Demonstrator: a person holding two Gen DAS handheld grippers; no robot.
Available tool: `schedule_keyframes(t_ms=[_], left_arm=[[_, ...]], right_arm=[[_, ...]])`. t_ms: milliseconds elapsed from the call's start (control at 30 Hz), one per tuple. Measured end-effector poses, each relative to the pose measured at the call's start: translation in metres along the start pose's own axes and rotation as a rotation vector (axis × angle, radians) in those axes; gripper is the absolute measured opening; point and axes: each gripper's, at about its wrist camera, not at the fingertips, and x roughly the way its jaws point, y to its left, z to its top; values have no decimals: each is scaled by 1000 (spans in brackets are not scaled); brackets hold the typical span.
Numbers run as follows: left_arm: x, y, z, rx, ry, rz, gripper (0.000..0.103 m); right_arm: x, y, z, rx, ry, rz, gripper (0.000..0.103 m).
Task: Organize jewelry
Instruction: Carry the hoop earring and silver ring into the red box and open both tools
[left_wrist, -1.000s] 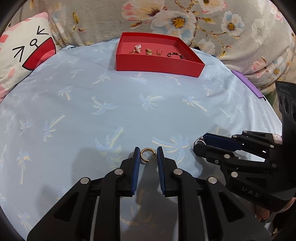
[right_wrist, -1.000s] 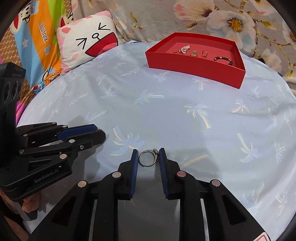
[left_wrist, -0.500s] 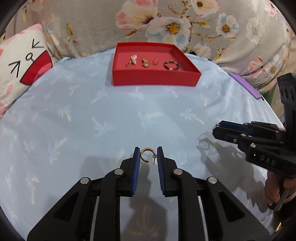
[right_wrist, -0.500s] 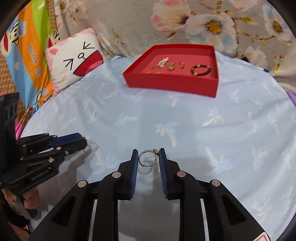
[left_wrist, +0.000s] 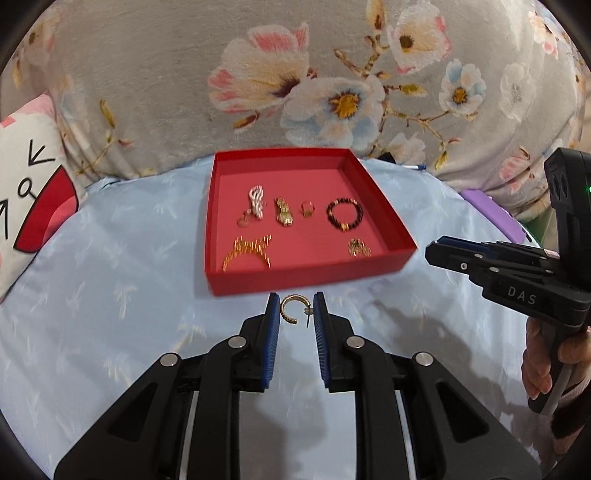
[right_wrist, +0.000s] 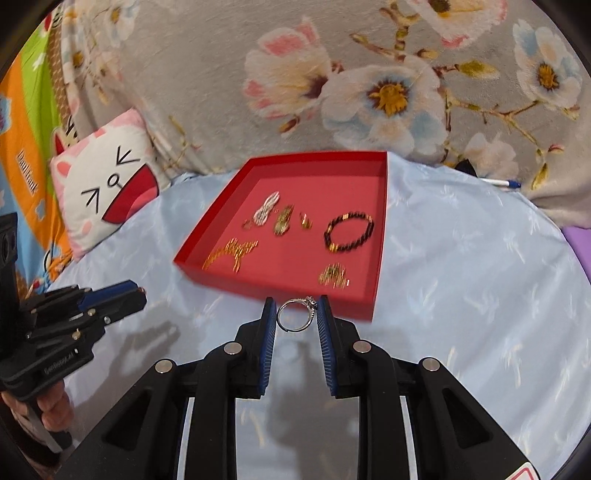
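Jewelry in the red tray blurs; left claw pinches earring, right claw ring.

Bare cloth ahead lies open — only the red tray's wall bars it.

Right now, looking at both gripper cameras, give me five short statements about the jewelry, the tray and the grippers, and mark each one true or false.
1. The left gripper holds a gold hoop earring between its fingers. True.
2. The right gripper is empty. False: it holds a silver ring with a small stone setting.
3. The red tray holds no jewelry. False: several pieces lie in it, among them a dark beaded bracelet.
4. The tray rests on a light blue cloth with a palm print. True.
5. The bracelet lies on the cloth outside the tray. False: it lies inside the tray.
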Motion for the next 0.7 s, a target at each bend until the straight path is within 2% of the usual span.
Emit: schedule_keyframes(t_ms=[200, 333, 700], left_arm=[[46, 0, 38, -7, 2, 1, 18], [77, 4, 48, -24, 25, 17, 18], [120, 11, 64, -57, 49, 10, 18]], right_arm=[[40, -11, 47, 19, -18, -33, 21], [67, -18, 71, 27, -15, -59, 21], [125, -24, 101, 74, 35, -65, 22]])
